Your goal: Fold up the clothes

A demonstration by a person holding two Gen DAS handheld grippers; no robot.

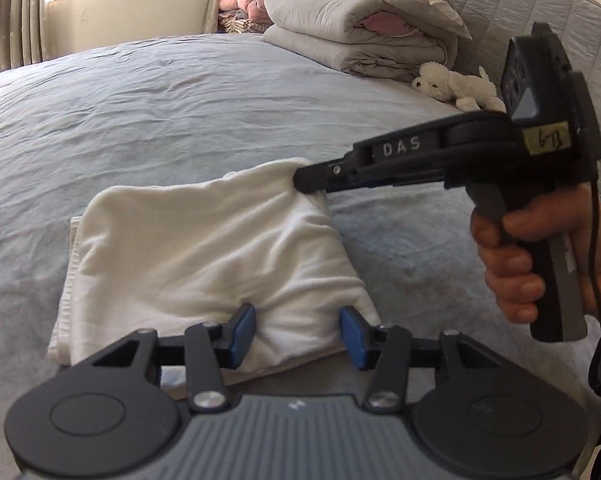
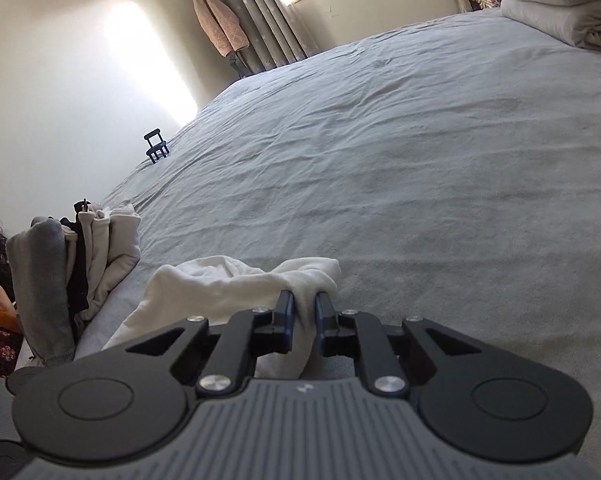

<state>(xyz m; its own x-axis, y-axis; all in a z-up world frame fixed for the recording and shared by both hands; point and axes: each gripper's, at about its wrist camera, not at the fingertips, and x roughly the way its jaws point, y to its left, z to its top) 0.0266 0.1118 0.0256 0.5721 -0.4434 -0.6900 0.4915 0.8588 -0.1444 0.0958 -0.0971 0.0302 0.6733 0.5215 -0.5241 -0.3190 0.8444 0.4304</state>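
A: Surroundings?

B: Folded grey quilts (image 1: 360, 28) upper right, a plush toy (image 1: 456, 86) below them; a clothes pile (image 2: 80, 264) at the left edge of the right wrist view.

A: Garment and claws?

B: White garment (image 1: 204, 248) centre on the grey bed (image 1: 180, 112). Right gripper (image 2: 303, 312) clenched on a fold. Left gripper (image 1: 298, 330) apart, cloth bulging between; contact with the pads unclear. The garment's near edge is hidden.
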